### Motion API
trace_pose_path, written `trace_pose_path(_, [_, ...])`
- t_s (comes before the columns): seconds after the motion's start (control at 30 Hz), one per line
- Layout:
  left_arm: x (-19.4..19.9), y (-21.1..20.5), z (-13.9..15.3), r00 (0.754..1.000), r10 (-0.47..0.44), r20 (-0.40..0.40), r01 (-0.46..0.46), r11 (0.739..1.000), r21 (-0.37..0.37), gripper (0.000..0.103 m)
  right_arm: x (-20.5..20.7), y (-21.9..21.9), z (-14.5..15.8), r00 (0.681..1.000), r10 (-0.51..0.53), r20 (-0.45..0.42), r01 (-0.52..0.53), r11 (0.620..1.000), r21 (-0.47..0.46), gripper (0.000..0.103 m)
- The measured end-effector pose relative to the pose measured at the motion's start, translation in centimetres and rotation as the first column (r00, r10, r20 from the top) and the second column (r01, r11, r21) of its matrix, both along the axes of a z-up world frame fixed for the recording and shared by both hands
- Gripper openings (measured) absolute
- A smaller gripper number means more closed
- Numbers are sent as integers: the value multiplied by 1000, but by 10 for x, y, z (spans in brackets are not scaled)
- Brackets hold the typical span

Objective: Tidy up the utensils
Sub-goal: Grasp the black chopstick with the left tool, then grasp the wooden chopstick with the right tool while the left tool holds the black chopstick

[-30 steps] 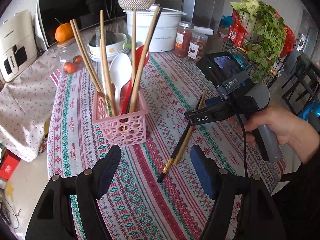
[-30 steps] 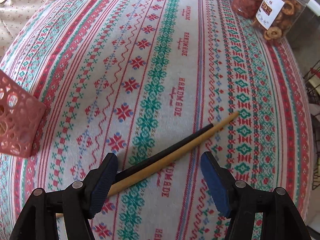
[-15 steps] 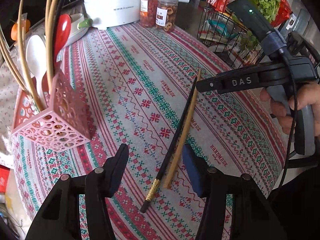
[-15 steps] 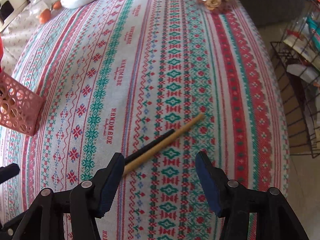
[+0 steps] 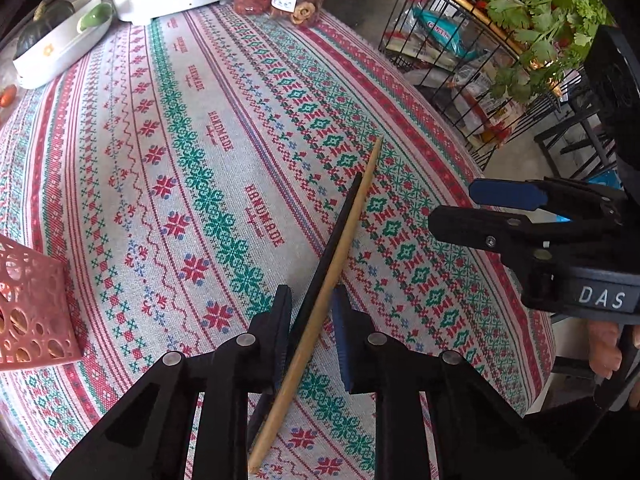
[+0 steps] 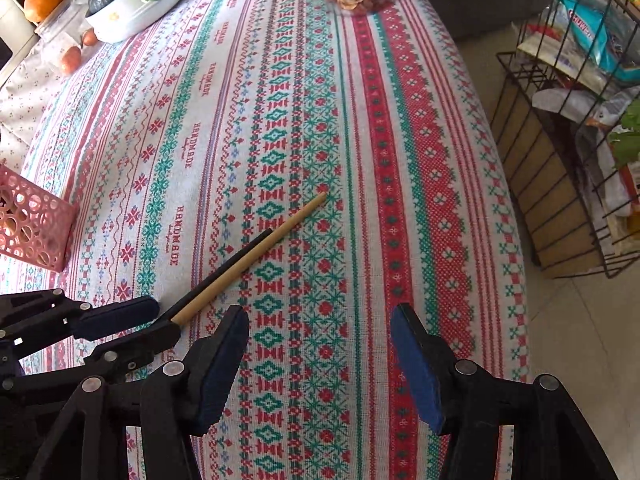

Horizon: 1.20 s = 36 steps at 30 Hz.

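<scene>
The left gripper point(image 5: 310, 328) points down at the patterned tablecloth point(image 5: 208, 168) with a wooden chopstick point(image 5: 320, 308) and a black chopstick point(image 5: 336, 232) side by side between its fingers; its jaws have just been closing, and the dark pads stand close on either side of the pair, though a sliver of cloth shows beside the right pad, so a firm clamp cannot be confirmed from the left wrist view. The right wrist view shows the same pair from the other side: the wooden chopstick point(image 6: 256, 256) and the black chopstick point(image 6: 224, 272) lie flat on the cloth, their near ends disappearing under the left gripper point(image 6: 160, 320), whose fingers reach in low from the left edge. The right gripper point(image 6: 318, 364) is released, its blue pads wide apart over bare cloth with nothing between them, just beside the chopsticks. Only the left wrist view shows the right gripper point(image 5: 452, 208) from the side, with part of a hand point(image 5: 608, 352) on its handle. The pink perforated utensil basket point(image 5: 36, 312) sits at the left edge of both views, well apart from the chopsticks. A wire rack point(image 6: 560, 184) stands off the table's right side.
</scene>
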<state>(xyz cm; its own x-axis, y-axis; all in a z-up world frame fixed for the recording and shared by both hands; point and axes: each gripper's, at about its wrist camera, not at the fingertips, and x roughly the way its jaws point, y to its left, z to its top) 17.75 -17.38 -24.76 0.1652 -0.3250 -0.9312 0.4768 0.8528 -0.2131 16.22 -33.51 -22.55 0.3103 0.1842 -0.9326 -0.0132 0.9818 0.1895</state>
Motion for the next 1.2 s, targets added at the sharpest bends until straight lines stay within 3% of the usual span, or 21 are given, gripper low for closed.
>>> trace_pose_path(0.3, [15, -2, 5, 998, 64, -18, -65, 996, -55, 21, -6, -12, 0, 1000, -29, -5, 29, 1000, 8, 64])
trace_pose_path(0.43, [14, -2, 1, 998, 59, -16, -59, 998, -2, 21, -5, -12, 1, 999, -36, -8, 36, 999, 14, 64])
trace_pose_path(0.9, [43, -42, -4, 998, 65, 16, -65, 997, 45, 20, -2, -14, -5, 997, -73, -30, 74, 997, 23, 64])
trace_pose_path(0.97, [48, -43, -5, 996, 81, 29, -83, 995, 53, 7, -1, -15, -5, 996, -82, -33, 83, 996, 30, 64])
trace_pose_path(1.2, [38, -10, 11, 989, 134, 61, -133, 991, -26, 6, 12, -11, -7, 995, -96, -36, 98, 994, 56, 64])
